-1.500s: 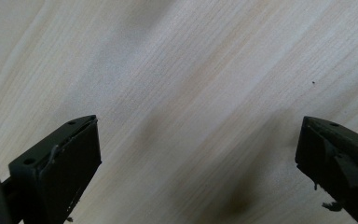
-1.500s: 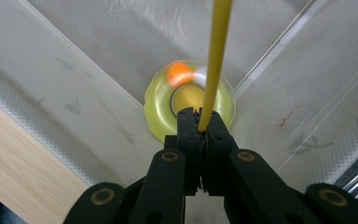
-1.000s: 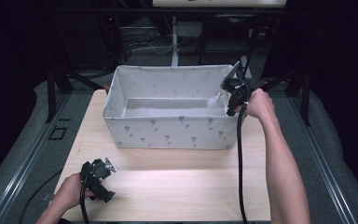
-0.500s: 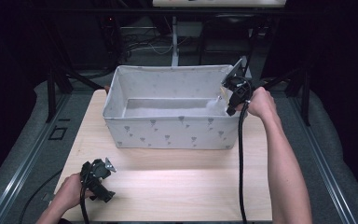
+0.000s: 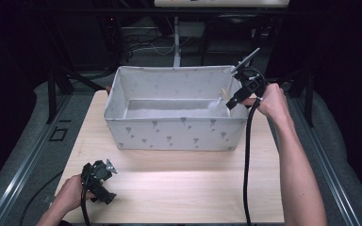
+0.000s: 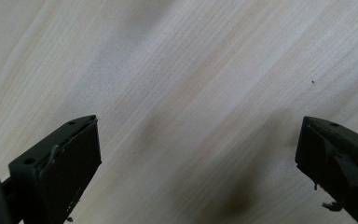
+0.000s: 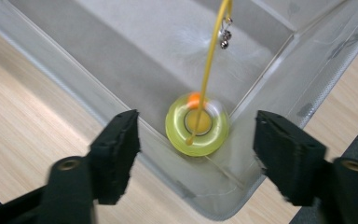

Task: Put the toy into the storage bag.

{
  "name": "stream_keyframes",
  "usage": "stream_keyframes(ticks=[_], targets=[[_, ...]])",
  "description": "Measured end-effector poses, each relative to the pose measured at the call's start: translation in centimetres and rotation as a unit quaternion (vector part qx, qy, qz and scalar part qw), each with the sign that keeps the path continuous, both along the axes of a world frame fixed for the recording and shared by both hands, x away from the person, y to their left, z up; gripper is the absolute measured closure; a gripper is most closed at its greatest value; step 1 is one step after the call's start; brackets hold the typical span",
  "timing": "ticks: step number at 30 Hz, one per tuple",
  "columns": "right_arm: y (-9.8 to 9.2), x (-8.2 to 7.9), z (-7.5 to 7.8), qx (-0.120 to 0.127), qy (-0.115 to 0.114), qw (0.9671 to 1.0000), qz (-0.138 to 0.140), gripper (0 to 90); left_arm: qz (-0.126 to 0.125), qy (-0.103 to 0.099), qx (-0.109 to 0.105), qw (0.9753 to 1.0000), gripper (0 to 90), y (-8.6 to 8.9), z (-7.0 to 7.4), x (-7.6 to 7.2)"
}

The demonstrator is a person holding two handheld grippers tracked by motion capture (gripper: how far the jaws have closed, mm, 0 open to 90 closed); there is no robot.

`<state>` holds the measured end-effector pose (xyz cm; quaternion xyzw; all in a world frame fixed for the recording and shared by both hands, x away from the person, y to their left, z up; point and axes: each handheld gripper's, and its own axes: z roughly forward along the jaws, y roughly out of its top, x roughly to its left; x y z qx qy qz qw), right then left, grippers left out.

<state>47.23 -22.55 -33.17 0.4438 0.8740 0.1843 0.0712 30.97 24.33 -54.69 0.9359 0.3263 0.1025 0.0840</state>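
A yellow ring toy (image 7: 197,123) lies in the near right corner of a grey-white fabric bin (image 5: 174,134). A thin yellow stick (image 7: 212,60) rises from the ring, with small bells (image 7: 223,35) and a white feather (image 7: 200,39) near its top. The stick (image 5: 224,92) and feather (image 5: 214,104) also show in the high view. My right gripper (image 7: 196,116) hovers open above that corner, jaws wide on either side of the ring, touching nothing; it is seen at the bin's right end (image 5: 238,96). My left gripper (image 6: 199,123) is open, close over bare wood, at the table's front left (image 5: 98,181).
The bin stands on a light wooden table (image 5: 184,188), at its far half. Dark metal frames and cables (image 5: 169,42) are behind the table. Grey rails (image 5: 23,160) run along both sides.
The right gripper has shifted only slightly over the bin's corner. The left gripper has stayed where it was.
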Motion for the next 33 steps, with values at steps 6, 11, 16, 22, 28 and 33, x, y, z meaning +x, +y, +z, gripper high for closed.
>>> stream_keyframes(ticks=[6, 11, 16, 22, 28, 33], targets=[[-0.1, -2.1, 0.8, 0.014, -0.023, 0.9996, 0.007, 14.6, 0.000, 0.000, 0.001, 1.0000, 0.1, 0.0, 0.0, 0.0], [-0.4, -3.8, 1.2, 0.013, -0.038, 0.9992, 0.007, 10.2, 0.001, -0.001, -0.002, 1.0000, 0.1, -0.1, 0.0, 0.0], [-0.9, -5.5, 1.0, 0.014, -0.048, 0.9987, 0.004, 6.5, 0.001, -0.002, -0.002, 1.0000, 0.1, -0.1, 0.0, 0.0], [-1.6, -7.8, 0.0, 0.012, -0.054, 0.9985, 0.001, 4.7, 0.000, -0.002, -0.001, 1.0000, 0.1, -0.1, 0.0, 0.0], [-2.5, -9.5, -2.0, 0.014, -0.049, 0.9987, -0.004, 4.1, 0.000, -0.005, 0.001, 1.0000, 0.1, -0.1, 0.0, -0.1], [-3.4, -10.5, -4.1, 0.027, -0.040, 0.9987, -0.017, 4.0, -0.001, -0.004, 0.001, 1.0000, 0.1, -0.1, 0.0, 0.0]])
